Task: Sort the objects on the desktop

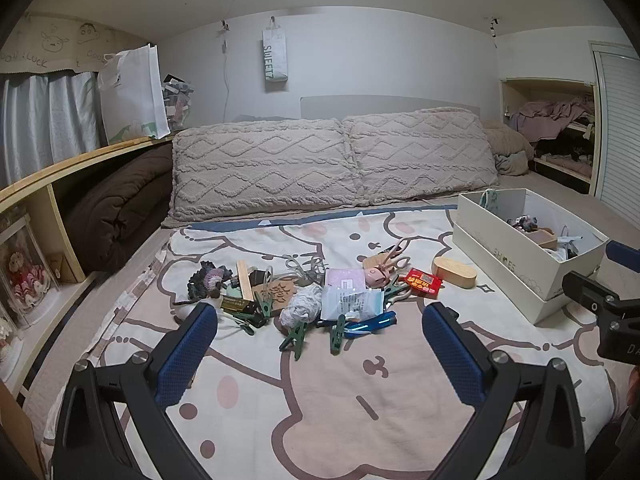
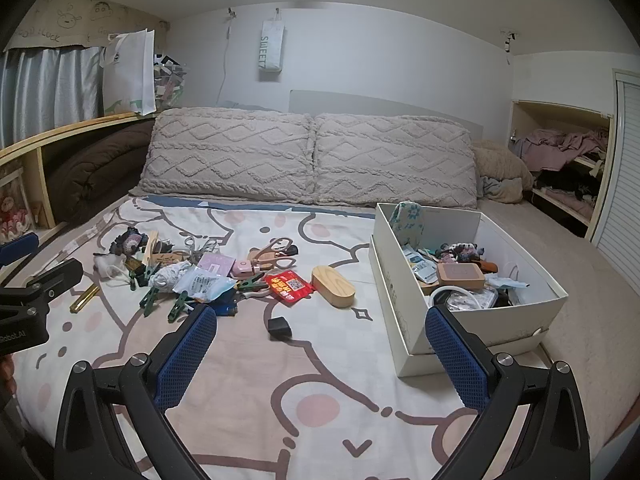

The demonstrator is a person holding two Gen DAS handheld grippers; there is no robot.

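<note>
**Two open grippers hovered over a cluttered bedspread**

Two grippers hung above a cartoon-print bedspread (image 1: 320,400), each spread wide and holding nothing. The left gripper (image 1: 320,344) faced a heap of small things (image 1: 304,292): green clothespins (image 1: 296,338), pink scissors (image 2: 276,250), a red packet (image 2: 289,288) and an oval wooden case (image 2: 333,285) lying just beside it. The right gripper (image 2: 321,344) pointed between that heap and a white shoebox (image 2: 464,320), already partly filled, standing to the right. A small black block (image 2: 279,327) lay alone, apart from the heap, near the right gripper's left finger. Two knitted pillows (image 1: 332,160) leaned behind.
</note>
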